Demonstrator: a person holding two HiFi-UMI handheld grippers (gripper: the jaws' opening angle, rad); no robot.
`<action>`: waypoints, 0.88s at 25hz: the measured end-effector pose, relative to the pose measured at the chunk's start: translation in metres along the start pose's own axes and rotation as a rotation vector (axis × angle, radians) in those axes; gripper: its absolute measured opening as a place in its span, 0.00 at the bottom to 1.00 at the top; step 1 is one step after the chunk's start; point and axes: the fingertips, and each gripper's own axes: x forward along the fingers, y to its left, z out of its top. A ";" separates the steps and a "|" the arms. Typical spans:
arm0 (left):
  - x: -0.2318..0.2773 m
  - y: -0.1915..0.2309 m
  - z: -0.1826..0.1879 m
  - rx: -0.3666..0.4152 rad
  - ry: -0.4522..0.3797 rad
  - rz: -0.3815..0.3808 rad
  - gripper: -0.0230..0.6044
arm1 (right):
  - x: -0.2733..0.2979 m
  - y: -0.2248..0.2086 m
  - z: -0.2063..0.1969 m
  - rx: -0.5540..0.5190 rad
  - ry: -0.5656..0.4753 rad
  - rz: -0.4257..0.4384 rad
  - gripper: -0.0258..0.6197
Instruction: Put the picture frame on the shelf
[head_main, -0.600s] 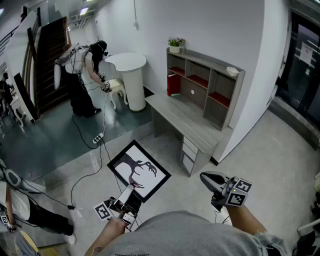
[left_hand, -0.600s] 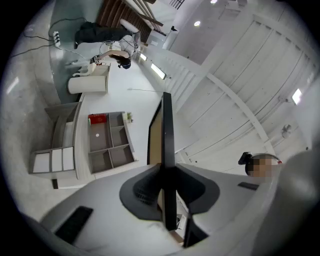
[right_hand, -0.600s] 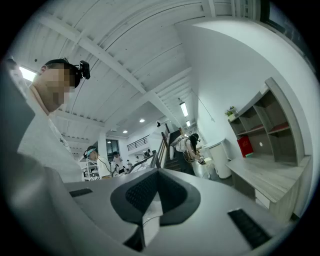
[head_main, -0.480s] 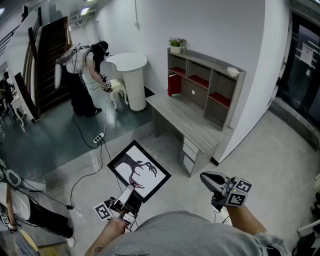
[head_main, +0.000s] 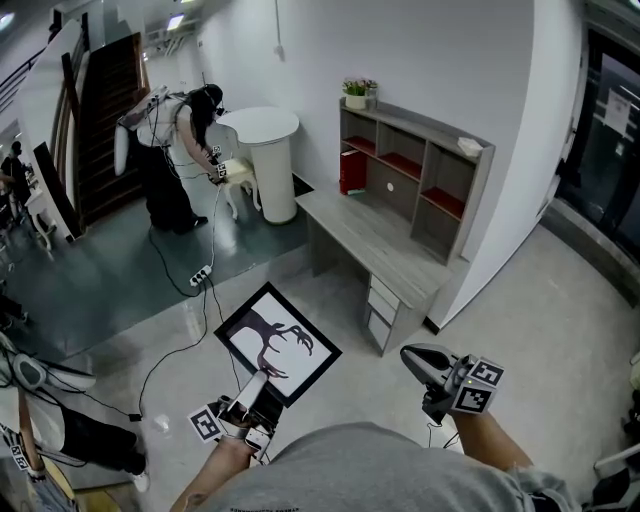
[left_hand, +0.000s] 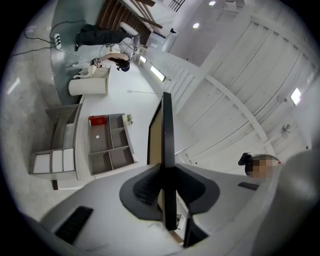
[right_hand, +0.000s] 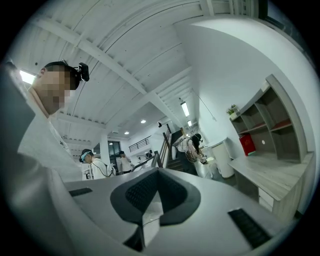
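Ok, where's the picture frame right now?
The picture frame is lower centre-left in the head view, clamped by its near edge in the jaws of the left gripper, held over the floor, short of the desk carrying the shelf.

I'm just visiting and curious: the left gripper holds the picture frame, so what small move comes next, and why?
Probably carry it forward toward the shelf on the desk: the left gripper clamps the picture frame by its edge, and the frame hangs well short of the shelf.
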 end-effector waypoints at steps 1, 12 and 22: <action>0.001 0.001 0.000 -0.001 -0.001 0.002 0.17 | 0.000 -0.002 0.001 0.007 -0.004 0.000 0.06; 0.007 -0.003 -0.012 -0.009 0.019 0.003 0.17 | -0.012 0.005 0.001 -0.001 -0.023 0.012 0.07; 0.053 0.002 -0.070 -0.019 0.069 -0.007 0.17 | -0.085 -0.021 0.016 0.009 -0.060 -0.019 0.07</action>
